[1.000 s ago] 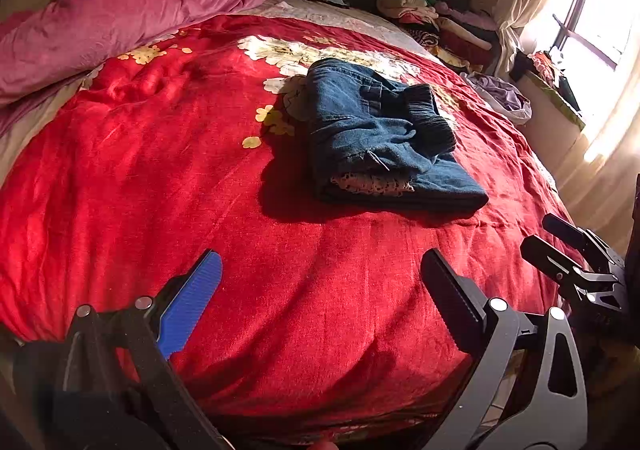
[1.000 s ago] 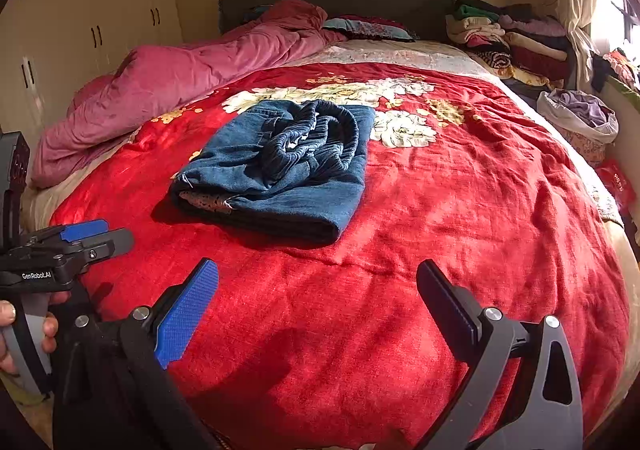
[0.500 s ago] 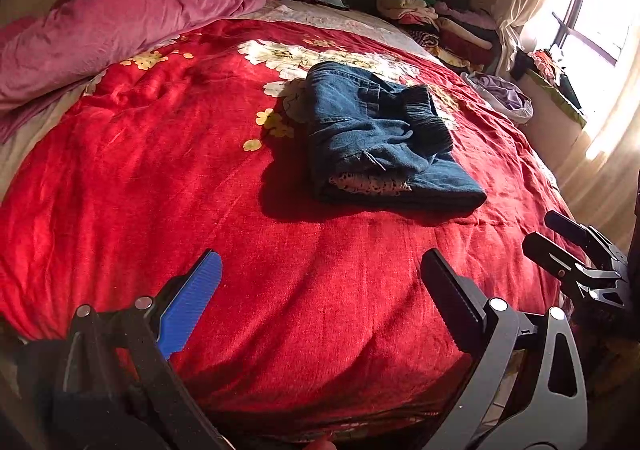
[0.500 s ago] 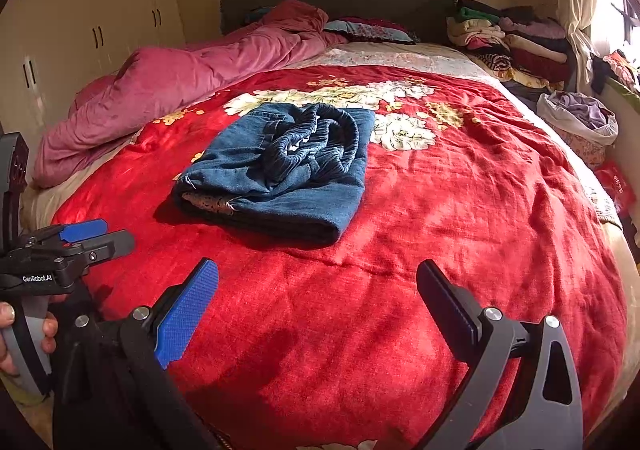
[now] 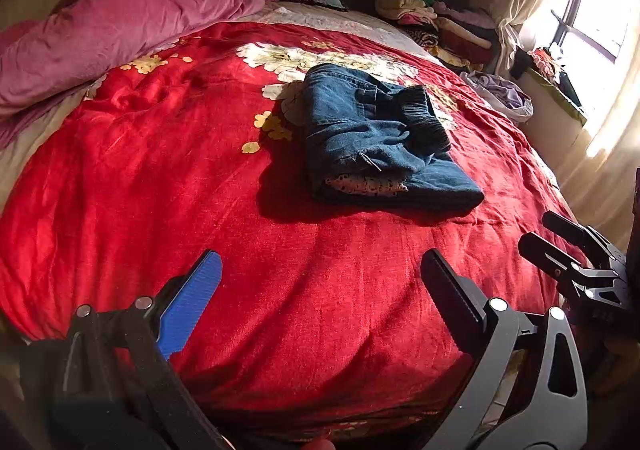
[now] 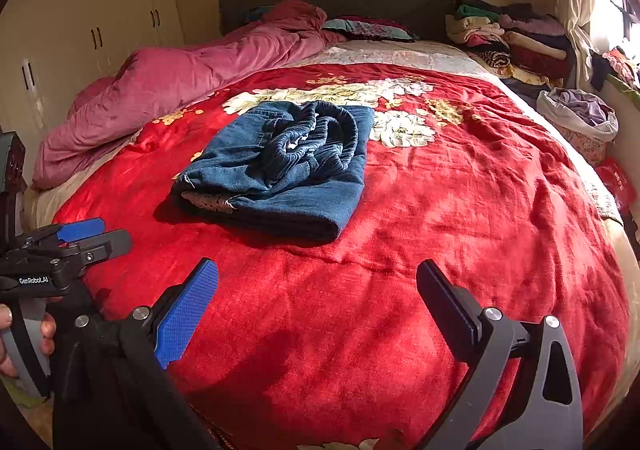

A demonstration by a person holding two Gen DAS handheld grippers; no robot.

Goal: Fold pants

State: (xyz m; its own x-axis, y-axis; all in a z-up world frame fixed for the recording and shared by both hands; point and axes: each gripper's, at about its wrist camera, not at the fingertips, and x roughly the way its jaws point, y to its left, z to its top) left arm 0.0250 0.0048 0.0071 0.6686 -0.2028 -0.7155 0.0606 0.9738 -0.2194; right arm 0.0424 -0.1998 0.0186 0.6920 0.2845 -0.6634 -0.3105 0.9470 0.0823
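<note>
Blue denim pants lie folded in a compact bundle in the middle of the red floral bedspread, with the dark ribbed waistband bunched on top; they also show in the right wrist view. My left gripper is open and empty, held above the foot of the bed, well short of the pants. My right gripper is open and empty, also near the foot of the bed. Each gripper shows at the edge of the other's view: the right one and the left one.
A rumpled pink duvet lies along the left side of the bed. Stacked folded clothes sit at the far right by the headboard. A bag of laundry and a window with curtains are at the right. Wardrobes stand at the left.
Both grippers have drifted very slightly; the pants lie as before and both jaws stay open.
</note>
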